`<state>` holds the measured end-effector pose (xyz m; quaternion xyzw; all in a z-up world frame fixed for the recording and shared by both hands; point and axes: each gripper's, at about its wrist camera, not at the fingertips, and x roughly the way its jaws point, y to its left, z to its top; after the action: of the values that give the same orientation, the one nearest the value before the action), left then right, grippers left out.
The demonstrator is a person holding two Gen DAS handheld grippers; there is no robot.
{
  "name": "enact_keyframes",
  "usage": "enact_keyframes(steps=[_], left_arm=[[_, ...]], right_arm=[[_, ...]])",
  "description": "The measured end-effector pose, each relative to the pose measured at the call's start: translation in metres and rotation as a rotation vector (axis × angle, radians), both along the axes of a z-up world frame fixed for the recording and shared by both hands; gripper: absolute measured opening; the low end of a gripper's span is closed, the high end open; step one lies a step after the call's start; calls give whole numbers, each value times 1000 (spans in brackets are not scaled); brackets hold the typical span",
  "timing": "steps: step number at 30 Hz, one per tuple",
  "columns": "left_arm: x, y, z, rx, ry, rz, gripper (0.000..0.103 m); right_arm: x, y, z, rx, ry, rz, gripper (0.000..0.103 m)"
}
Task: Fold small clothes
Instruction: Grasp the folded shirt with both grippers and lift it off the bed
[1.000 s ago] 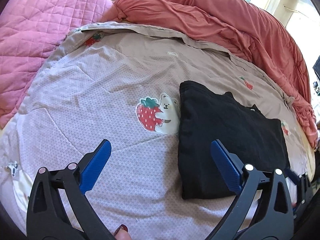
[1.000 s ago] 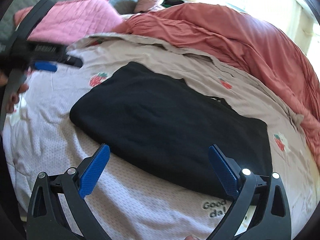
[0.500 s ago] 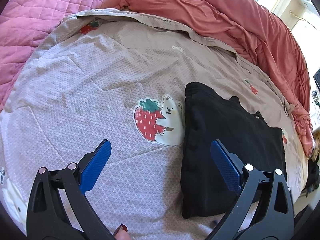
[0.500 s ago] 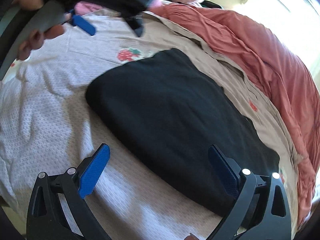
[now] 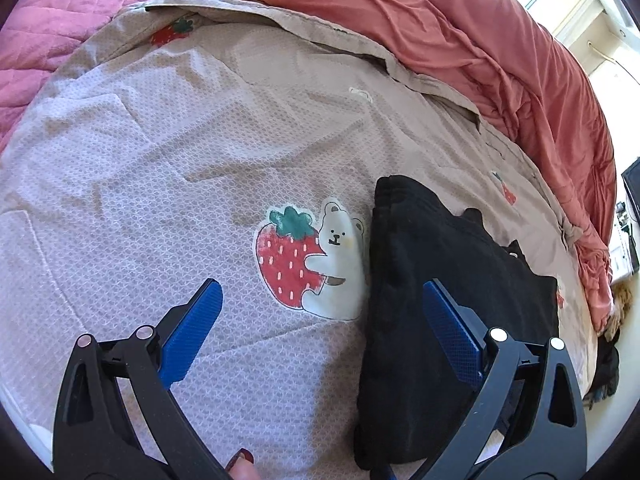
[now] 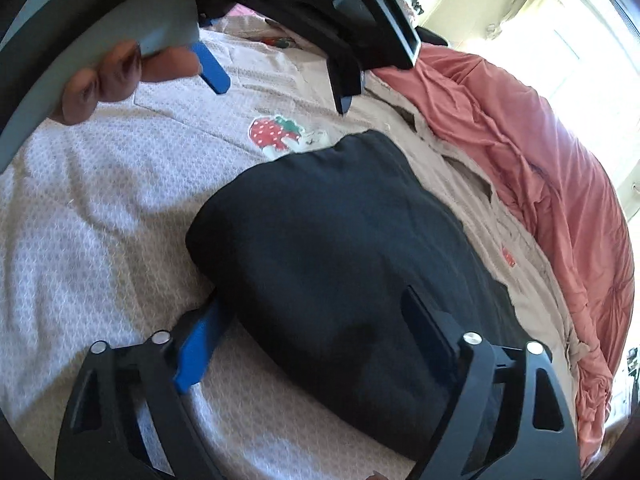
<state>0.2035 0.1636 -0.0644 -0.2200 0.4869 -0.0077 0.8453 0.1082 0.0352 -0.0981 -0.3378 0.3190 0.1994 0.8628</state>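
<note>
While the right tongs (image 6: pixel 316 320) are closing around the black garment (image 6: pixel 340 248) edge, left tongs (image 5: pixel 320 312) stand wide; next, lift and fold.

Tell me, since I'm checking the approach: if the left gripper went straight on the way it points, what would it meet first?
Probably the patterned bedspread near the strawberry-and-bear print. The left gripper is open with nothing between its jaws; its right finger overlaps the folded black garment edge, though depth is unclear.

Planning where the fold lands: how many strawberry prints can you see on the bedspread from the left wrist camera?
4. The big strawberry with bear beside the black garment; one at top left; a small one beyond the garment; one peeking at its right edge. The garment may hide more.
</note>
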Motion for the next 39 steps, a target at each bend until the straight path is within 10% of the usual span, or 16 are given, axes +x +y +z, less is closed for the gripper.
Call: enact_keyframes(steps=[7,17,28,39], left_arm=[[5,-4,-1,-8,0,-19,94],[8,-15,-14,-166,15,-79,94],[12,-31,-34,-378,46,-131,92],[20,-49,-42,-396,71,-192,25]], right_arm=[[-6,-2,10,64,4,38,23],[15,-37,34,335,154,-47,10],[12,-45,45,386,144,-50,8],[0,-37,37,291,113,-7,18]])
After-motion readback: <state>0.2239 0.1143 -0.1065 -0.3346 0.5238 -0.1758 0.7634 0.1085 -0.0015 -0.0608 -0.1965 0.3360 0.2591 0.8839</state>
